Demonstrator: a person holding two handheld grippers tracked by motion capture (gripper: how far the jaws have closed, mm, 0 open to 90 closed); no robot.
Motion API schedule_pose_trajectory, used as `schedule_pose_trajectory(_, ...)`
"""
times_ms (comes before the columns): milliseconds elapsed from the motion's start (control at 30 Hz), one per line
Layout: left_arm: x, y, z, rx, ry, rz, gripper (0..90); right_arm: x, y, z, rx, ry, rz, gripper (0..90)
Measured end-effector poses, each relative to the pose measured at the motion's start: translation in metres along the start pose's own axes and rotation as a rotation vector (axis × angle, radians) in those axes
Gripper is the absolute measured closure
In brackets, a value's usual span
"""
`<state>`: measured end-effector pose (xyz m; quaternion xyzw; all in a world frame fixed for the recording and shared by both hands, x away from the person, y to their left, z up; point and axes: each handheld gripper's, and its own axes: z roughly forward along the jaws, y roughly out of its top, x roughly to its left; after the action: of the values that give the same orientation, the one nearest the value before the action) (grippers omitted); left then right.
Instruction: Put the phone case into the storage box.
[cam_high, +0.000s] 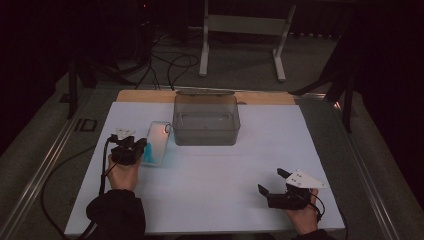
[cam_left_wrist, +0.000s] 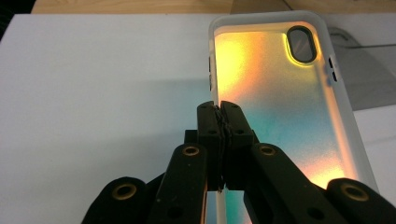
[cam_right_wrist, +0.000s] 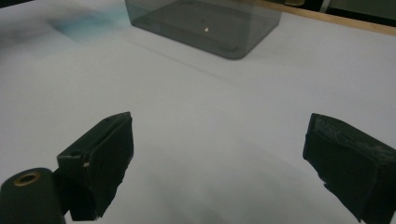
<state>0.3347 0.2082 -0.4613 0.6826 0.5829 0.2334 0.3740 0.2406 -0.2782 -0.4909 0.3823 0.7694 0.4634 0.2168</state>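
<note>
A translucent phone case (cam_left_wrist: 275, 93) with an orange-to-teal sheen lies left of centre on the white sheet (cam_high: 225, 195), its camera cut-out at the far end. My left gripper (cam_left_wrist: 219, 109) is shut on the case's left side wall, near its nearer end. From above, the left gripper (cam_high: 141, 148) meets the case (cam_high: 159, 136) from the left, and a bluish tint falls on the sheet beside it. My right gripper (cam_high: 272, 181) rests near the front right of the sheet. In its own view the right gripper (cam_right_wrist: 219, 140) stands open over bare sheet.
A smoky clear plastic box (cam_high: 206, 120) stands at the back centre, just right of the case, and also appears in the right gripper view (cam_right_wrist: 205, 23). A wooden board edge (cam_high: 145, 96) runs behind the sheet. White stand legs (cam_high: 204, 50) and cables lie beyond the table.
</note>
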Motion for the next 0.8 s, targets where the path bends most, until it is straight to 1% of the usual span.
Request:
schedule_pose_trajectory(100,0.000,0.002,-0.004,-0.008,0.003,-0.001,88.9,0.000,0.003,-0.001,0.002,-0.001,0.002,8.6)
schedule_pose_trajectory(267,-0.001,0.006,-0.011,-0.028,-0.004,0.001,88.9,0.000,0.009,-0.002,-0.008,0.023,0.006,8.6)
schedule_pose_trajectory(333,-0.001,0.007,-0.012,-0.026,-0.006,0.004,89.0,0.001,0.010,-0.002,-0.006,0.024,0.002,8.6)
schedule_pose_trajectory(433,-0.004,0.009,-0.013,-0.034,-0.010,0.009,89.0,0.001,0.012,0.000,0.001,0.026,-0.003,8.6)
schedule_pose_trajectory(467,-0.005,0.010,-0.014,-0.037,-0.012,0.011,88.9,0.002,0.013,0.000,0.006,0.028,0.002,8.6)
schedule_pose_trajectory(633,-0.011,0.012,-0.015,-0.048,-0.026,0.017,88.9,0.001,0.016,0.003,0.029,0.014,0.003,8.6)
schedule_pose_trajectory(800,-0.018,0.015,-0.016,-0.059,-0.041,0.025,88.9,0.000,0.022,0.003,0.029,0.016,0.016,8.6)
